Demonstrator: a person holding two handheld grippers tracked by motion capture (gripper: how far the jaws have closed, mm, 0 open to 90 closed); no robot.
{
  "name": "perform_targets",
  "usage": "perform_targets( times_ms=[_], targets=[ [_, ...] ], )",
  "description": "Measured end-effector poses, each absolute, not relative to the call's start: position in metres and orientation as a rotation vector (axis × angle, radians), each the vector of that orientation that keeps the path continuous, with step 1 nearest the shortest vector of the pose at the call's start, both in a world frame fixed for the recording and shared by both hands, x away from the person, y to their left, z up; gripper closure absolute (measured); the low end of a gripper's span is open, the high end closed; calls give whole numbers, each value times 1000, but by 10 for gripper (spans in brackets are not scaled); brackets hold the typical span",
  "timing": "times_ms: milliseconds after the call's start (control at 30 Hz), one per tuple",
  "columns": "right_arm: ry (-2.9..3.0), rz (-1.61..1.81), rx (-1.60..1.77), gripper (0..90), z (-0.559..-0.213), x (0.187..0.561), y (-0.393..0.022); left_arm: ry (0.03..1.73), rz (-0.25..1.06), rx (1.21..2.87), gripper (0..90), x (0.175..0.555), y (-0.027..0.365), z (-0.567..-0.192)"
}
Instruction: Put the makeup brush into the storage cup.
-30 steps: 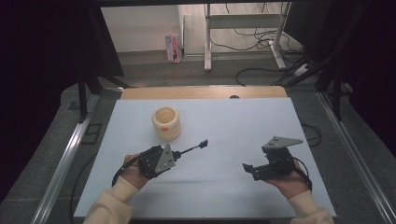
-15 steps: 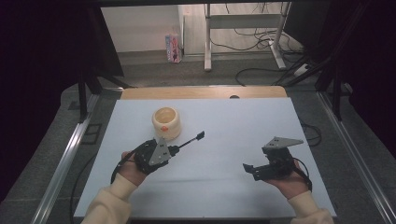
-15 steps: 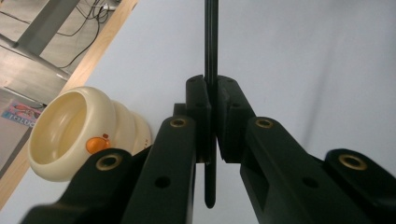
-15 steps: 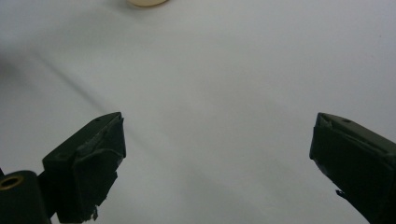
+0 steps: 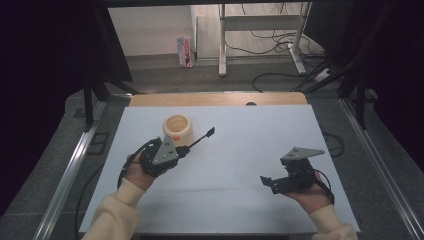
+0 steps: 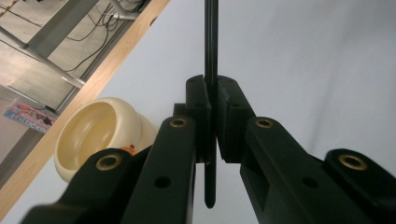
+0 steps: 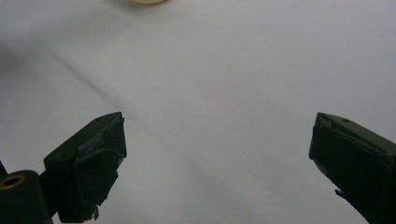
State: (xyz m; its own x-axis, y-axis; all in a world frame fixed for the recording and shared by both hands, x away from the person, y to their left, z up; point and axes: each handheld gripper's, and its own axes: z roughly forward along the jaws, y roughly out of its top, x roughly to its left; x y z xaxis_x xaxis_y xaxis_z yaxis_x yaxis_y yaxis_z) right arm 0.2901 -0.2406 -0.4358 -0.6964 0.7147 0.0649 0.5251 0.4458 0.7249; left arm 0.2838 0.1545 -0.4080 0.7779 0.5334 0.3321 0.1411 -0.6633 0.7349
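- Gripping a thin black rod (image 6: 211, 42), the left tongs (image 5: 186, 149) are pressed shut on it; in the left gripper view the rod runs up between the pads and off the top edge, so its far end is cut off there.
- From the high view the rod slants away from the left tongs toward the upper right, above the white counter (image 5: 250, 145), and ends in a small dark tip whose shape is too small to make out.
- A cream bowl (image 5: 178, 127) stands on the counter just beyond the left tongs; the left hand (image 5: 137, 170) and the tongs' body cover its near edge.
- In the left gripper view the bowl sits at lower left, partly hidden behind the black jaw, with a small orange spot at its foot that cannot be identified.
- Over at the counter's right, the right tongs (image 5: 266, 181) stand wide open with nothing between them; the right gripper view shows bare white counter between the two pads.
- At the top edge of the right gripper view, a cream sliver of the bowl is cut off.
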Motion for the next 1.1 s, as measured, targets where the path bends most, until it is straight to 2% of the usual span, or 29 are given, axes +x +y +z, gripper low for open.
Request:
perform_targets(
  times_ms=[1100],
  targets=[
    [2454, 1082, 1072, 52, -437, 290, -240, 643, 656, 2070, 854, 315, 178, -403]
  ],
)
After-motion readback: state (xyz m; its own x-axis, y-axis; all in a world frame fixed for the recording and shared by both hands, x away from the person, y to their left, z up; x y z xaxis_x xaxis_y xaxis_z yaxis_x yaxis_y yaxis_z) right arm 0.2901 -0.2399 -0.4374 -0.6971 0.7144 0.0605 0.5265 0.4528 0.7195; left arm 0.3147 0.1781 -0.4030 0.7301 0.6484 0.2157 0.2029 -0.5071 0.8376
